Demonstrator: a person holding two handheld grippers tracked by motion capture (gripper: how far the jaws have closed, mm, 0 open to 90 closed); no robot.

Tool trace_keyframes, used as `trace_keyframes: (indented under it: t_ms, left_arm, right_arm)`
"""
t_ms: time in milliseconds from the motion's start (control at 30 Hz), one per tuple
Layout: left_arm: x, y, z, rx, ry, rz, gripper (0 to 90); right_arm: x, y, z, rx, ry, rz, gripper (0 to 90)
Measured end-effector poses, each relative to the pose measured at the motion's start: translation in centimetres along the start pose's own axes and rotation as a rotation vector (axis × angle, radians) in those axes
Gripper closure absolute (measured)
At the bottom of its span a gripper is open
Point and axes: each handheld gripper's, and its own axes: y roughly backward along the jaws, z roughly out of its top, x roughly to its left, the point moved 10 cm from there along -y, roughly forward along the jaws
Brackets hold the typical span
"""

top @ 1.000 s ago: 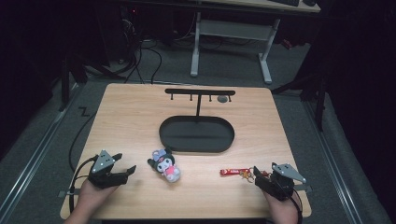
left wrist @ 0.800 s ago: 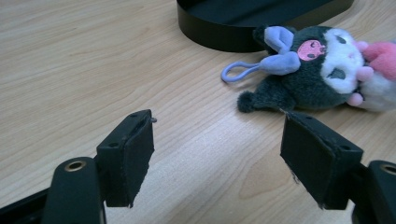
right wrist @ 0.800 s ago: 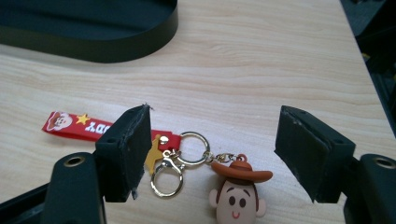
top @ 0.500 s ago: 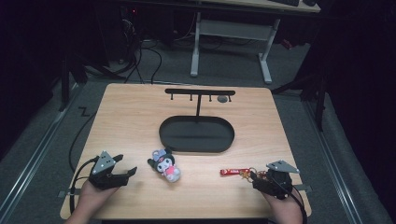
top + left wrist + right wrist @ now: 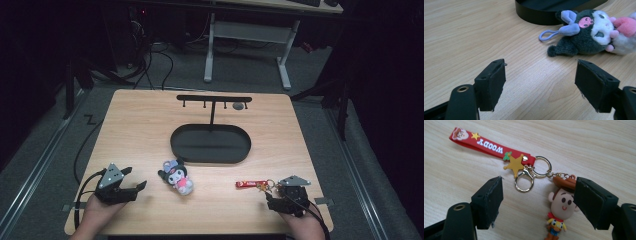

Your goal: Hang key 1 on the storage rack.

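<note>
Right hand-held gripper (image 5: 537,202) jaws just opening, wide, holding nothing; Woody keychain (image 5: 524,173) between them on counter (image 5: 599,150); risk: pads close on figure's hat edge, keychain slips; left hand-held gripper (image 5: 540,82) wide, empty.

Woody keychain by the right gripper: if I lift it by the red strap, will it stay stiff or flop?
The Woody keychain will probably flop: red strap, key rings and cowboy figure join through loose links, so the figure should dangle and swing. The strap looks rubbery, so likely grippy. It seems light.
</note>
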Motion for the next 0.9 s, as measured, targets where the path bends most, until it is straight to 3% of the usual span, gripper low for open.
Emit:
trace_keyframes:
  t_ms: [267,567,800,900]
  left_arm:
    - [-0.1,-0.2,0.0,0.007,-0.01,-0.006,24.8]
    - [-0.1,-0.2,0.0,0.006,-0.01,-0.008,24.8]
    - [-0.2,-0.2,0.0,0.008,-0.011,-0.011,24.8]
    - [-0.2,-0.2,0.0,0.008,-0.011,-0.013,24.8]
  right_arm:
    - [-0.4,0.3,-0.8,0.06,0.03,-0.022,23.3]
    - [-0.8,0.5,-1.3,0.115,0.043,-0.012,23.1]
    - [-1.4,0.7,-1.4,0.19,0.027,-0.003,25.0]
    - [-1.7,0.7,-1.5,0.252,0.019,0.024,24.9]
